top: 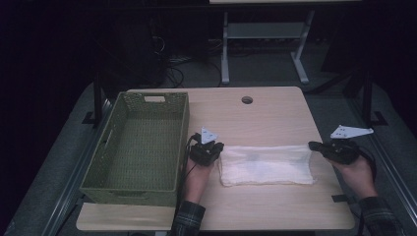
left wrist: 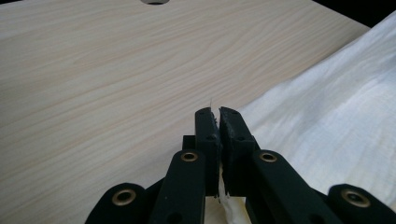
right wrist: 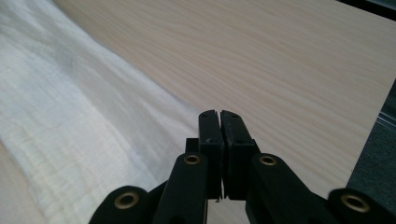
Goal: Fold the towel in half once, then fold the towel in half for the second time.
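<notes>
Early stage: white cloth [top: 265,164] flat on tabletop [top: 265,115] beside empty green basket [top: 140,147], pinched at opposite far corners by left hand-held gripper [top: 216,147] and right hand-held gripper [top: 314,146], jaws clamped on fabric; folding and stowing apparently outstanding.

Light wooden table [top: 275,115], green woven basket [top: 140,147], white cloth [top: 265,164]

**Surfaces and materials on the table**

The table [top: 275,118] is pale wood-look laminate, smooth and matt with fine grain. The cloth [top: 265,164] is white, thin, loosely woven fabric, slightly crinkled. The basket [top: 110,147], at the left, is olive-green woven-pattern plastic, matt. The left gripper [left wrist: 218,112] and right gripper [right wrist: 219,113] are matt black plastic with brass-coloured rivets.
</notes>
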`<state>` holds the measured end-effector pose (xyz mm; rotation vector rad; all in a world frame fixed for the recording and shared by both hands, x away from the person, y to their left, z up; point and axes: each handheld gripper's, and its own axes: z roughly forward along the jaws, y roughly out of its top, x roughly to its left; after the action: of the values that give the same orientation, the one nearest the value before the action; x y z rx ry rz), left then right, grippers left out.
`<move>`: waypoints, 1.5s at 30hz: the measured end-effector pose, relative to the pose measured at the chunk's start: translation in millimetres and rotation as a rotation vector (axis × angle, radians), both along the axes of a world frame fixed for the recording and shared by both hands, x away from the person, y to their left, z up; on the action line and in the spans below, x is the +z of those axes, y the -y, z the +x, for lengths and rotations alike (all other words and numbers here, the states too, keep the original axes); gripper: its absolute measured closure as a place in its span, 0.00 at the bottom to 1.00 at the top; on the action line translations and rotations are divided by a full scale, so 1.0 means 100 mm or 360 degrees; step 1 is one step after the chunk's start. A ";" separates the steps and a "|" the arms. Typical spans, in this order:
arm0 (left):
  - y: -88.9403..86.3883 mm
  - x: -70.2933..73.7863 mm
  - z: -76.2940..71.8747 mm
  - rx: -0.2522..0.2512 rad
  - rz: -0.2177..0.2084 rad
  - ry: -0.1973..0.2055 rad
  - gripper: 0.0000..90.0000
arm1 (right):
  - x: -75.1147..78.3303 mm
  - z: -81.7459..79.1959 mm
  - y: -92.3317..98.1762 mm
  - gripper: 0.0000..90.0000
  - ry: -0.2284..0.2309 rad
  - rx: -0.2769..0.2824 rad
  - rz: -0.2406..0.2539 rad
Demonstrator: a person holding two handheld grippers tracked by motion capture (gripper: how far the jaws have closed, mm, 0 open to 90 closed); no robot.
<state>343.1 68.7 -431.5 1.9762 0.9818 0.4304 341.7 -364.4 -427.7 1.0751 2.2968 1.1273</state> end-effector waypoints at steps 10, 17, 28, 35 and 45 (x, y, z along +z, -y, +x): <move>-0.01 0.01 -0.18 -0.0031 -0.0027 0.0013 0.96 | -0.03 -0.21 0.03 0.97 -0.0062 0.0047 0.0004; -0.02 0.03 -0.26 -0.0058 0.0000 0.0025 0.96 | -0.05 -0.29 0.02 0.97 -0.0081 0.0074 -0.0010; -0.01 -0.02 -0.43 -0.0090 0.0024 0.0026 0.96 | -0.11 -0.43 0.03 0.97 -0.0119 0.0109 -0.0027; -0.01 -0.05 -0.52 -0.0103 0.0044 0.0025 0.96 | -0.13 -0.52 0.02 0.97 -0.0137 0.0137 -0.0029; -0.01 -0.04 -0.69 -0.0129 0.0064 0.0029 0.96 | -0.14 -0.64 0.03 0.97 -0.0137 0.0165 -0.0047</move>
<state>274.1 69.9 -435.8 2.0372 0.8848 0.4254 278.0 -367.7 -441.8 1.0226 2.4535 1.1020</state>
